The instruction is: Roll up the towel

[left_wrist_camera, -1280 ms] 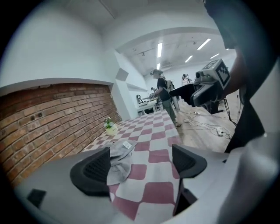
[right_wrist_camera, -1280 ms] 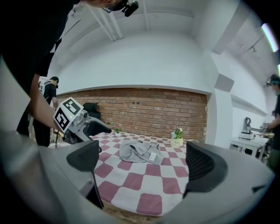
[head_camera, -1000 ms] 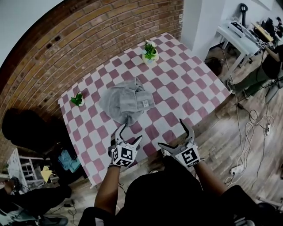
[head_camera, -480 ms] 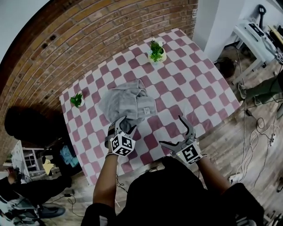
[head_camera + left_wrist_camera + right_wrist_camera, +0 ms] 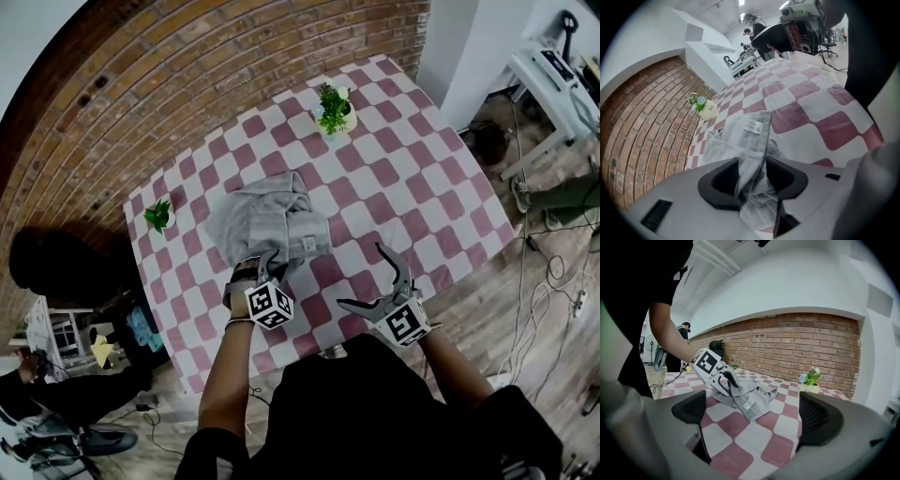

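Note:
A crumpled grey towel (image 5: pixel 267 220) with a white label lies on the pink-and-white checked table (image 5: pixel 422 178), left of centre. My left gripper (image 5: pixel 270 264) points down at the towel's near edge. Its jaws have just been closing, and a fold of the towel (image 5: pixel 749 140) now sits pinched between its pads (image 5: pixel 723 180). In the right gripper view the left gripper (image 5: pixel 723 378) rests on the towel (image 5: pixel 752 401). My right gripper (image 5: pixel 366 278) hovers open over bare table to the right of the towel, nothing between its fingers (image 5: pixel 820 418).
A potted plant in a white pot (image 5: pixel 333 108) stands at the table's far side, and a smaller green plant (image 5: pixel 161 214) at its left edge. A brick wall (image 5: pixel 187 75) runs behind. A white desk (image 5: pixel 558 70) and floor cables (image 5: pixel 553 272) lie to the right.
My left gripper moved forward and down onto the towel's near edge, and its jaws narrowed around a fold. My right gripper shifted slightly forward over the table, still open.

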{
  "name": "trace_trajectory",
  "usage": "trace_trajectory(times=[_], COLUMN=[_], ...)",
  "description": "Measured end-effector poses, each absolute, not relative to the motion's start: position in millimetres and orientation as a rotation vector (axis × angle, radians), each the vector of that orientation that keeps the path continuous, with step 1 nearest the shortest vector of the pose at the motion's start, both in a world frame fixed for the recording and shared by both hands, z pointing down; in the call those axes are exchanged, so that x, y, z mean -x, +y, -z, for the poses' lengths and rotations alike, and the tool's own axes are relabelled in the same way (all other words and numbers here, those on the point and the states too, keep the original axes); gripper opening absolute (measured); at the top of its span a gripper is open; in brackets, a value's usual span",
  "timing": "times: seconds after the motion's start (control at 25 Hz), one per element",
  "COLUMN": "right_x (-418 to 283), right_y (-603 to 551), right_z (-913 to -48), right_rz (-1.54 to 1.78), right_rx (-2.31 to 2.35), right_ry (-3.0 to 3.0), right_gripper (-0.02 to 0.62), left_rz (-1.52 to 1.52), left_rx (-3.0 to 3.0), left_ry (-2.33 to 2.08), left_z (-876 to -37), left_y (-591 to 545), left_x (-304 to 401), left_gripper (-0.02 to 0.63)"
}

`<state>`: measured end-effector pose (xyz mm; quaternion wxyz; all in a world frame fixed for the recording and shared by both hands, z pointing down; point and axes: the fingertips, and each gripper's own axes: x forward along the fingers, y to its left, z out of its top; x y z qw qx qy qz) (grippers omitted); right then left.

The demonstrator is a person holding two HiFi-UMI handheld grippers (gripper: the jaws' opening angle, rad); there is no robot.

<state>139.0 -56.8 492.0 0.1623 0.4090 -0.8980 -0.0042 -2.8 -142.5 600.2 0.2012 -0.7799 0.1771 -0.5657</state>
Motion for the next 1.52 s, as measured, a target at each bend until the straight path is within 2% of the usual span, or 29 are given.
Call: trace_trajectory(times=[0.12,0.2,0.4,0.52,0.76,1.04,1.4,1.44,1.52], right_x=[-137.2,-135.6,-125.7,-114.9,-90.7,-61.5,-29.8,-23.6,-10.7], right_y=[-59.2,-61.5,-64.6,-63.8,-54.6,-45.8,-61.8,-64.2,-69.1], right_z=[-496.3,-497.2,-499.7,-499.8,-500.2,-506.2,-472.3,-463.5,-446.4], right_rz=[0.023,0.016,0.022,0.033,0.067,0.106,0.21,0.245,0.292], right_rx=[-1.144,-1.14,-1.145,-1.136,-1.077,-1.041,-1.181,-1.188,-1.195], right_ry=[-2.56,-2.553,-2.564,-2.559,-2.511,-2.526,-2.541,-2.533,-2.524], right_gripper=[0.591,0.591,0.591,0.591,0.591,0.591,0.583,0.571,0.503], left_rz=[1.622,1.635,1.586,1.443,0.885,0.209,-0.627,-0.741,-0.913], left_rx=[2.105,2.081,2.225,2.49,3.021,3.409,3.703,3.741,3.803], left_ry=[0.45,0.445,0.561,0.765,1.172,1.364,1.542,1.555,1.537], left_z=[-609.5,-611.5,-593.0,-563.8,-489.7,-422.0,-391.8,-393.7,-394.8], left_y=[-146.0,-148.5,-152.5,-158.9,-174.9,-172.3,-156.6,-154.1,-149.4], left_x=[-0.2,0.4,-0.3,-1.0,7.4,21.3,34.6,34.1,31.4], left_gripper=[0.121,0.038,0.018,0.015,0.014,0.014,0.014,0.015,0.014])
